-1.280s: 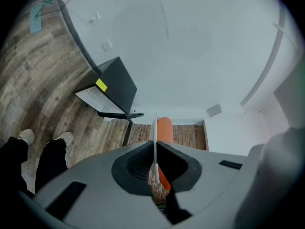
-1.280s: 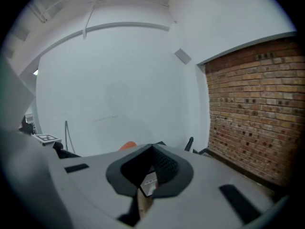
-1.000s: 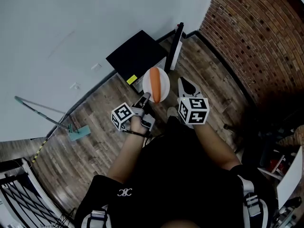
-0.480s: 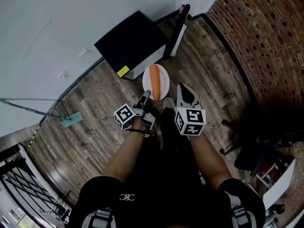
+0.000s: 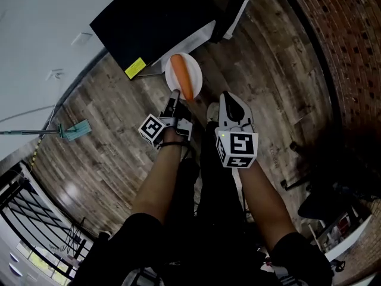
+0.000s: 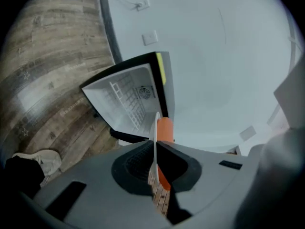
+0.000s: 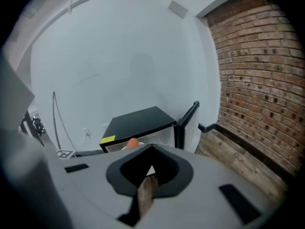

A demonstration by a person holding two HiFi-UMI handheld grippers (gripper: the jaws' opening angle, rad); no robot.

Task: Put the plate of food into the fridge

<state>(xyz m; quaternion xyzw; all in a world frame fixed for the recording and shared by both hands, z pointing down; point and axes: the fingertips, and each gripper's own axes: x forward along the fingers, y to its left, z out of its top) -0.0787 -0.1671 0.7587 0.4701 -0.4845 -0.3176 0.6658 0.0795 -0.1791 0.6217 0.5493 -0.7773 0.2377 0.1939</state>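
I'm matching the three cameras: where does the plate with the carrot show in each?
Head view: plate upper centre, ahead of the left gripper.
Left gripper view: plate edge-on between the jaws, centre.
Right gripper view: plate a sliver just left of centre.
Shared landmark: the open black fridge.

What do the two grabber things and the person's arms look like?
The left gripper and right gripper are pointy grey claws with black ridged pads inside the jaws. Each carries a white cube printed with black square markers. The person wears a black top with short sleeves, and a dark strap loops at the left wrist.
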